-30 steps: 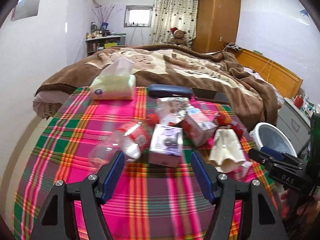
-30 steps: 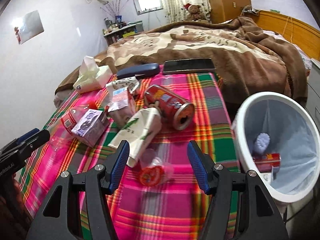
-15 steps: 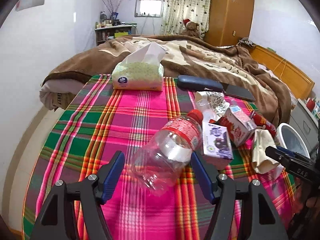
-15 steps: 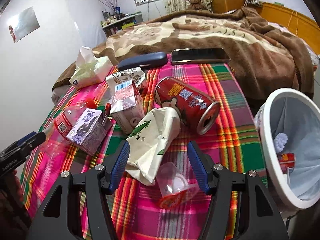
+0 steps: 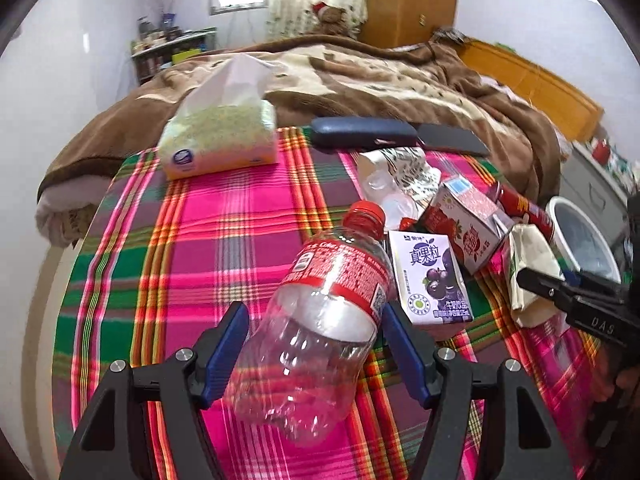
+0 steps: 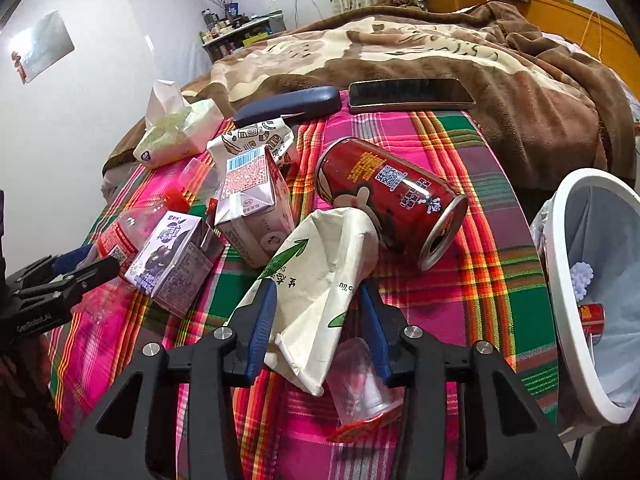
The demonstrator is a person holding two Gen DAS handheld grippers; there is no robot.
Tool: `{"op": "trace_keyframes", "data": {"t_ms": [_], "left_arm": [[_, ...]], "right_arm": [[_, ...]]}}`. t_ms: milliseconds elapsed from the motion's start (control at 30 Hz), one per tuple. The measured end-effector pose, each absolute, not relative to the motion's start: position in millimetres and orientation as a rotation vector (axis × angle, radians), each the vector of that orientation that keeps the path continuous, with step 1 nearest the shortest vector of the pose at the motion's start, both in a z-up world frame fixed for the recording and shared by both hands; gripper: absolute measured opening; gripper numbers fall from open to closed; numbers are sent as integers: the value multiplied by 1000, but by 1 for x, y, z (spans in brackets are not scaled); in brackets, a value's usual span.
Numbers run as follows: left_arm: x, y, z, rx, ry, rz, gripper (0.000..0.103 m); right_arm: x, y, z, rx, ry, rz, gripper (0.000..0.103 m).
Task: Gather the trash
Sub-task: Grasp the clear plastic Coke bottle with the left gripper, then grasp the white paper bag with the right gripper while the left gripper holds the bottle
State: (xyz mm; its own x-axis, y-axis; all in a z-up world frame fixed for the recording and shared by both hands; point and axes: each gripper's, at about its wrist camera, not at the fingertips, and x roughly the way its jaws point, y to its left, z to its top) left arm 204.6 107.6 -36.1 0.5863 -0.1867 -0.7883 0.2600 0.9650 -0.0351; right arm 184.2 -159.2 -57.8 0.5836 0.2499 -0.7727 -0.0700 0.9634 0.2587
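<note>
Left wrist view: left tongs (image 5: 316, 344) spread apart around the plastic bottle (image 5: 320, 320) lying on the plaid desk (image 5: 200, 248), purple juice carton (image 5: 430, 278) just right of the bottle. Right wrist view: right tongs (image 6: 320, 316) apart, straddling the crumpled paper bag (image 6: 320, 284); red can (image 6: 390, 196) touches the bag behind it, trash bin (image 6: 572, 320) right of the bag, off the desk edge.

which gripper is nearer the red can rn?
Right. The right gripper straddles the cream paper bag that touches the red can. The left gripper brackets the plastic bottle, beyond the purple carton.
</note>
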Motion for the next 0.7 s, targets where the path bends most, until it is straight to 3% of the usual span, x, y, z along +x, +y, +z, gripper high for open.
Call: {"op": "trace_keyframes", "data": {"t_ms": [700], "left_arm": [[233, 107, -56, -28, 993, -275, 66]], "right_arm": [[190, -156, -61, 197, 939, 195, 28]]}}
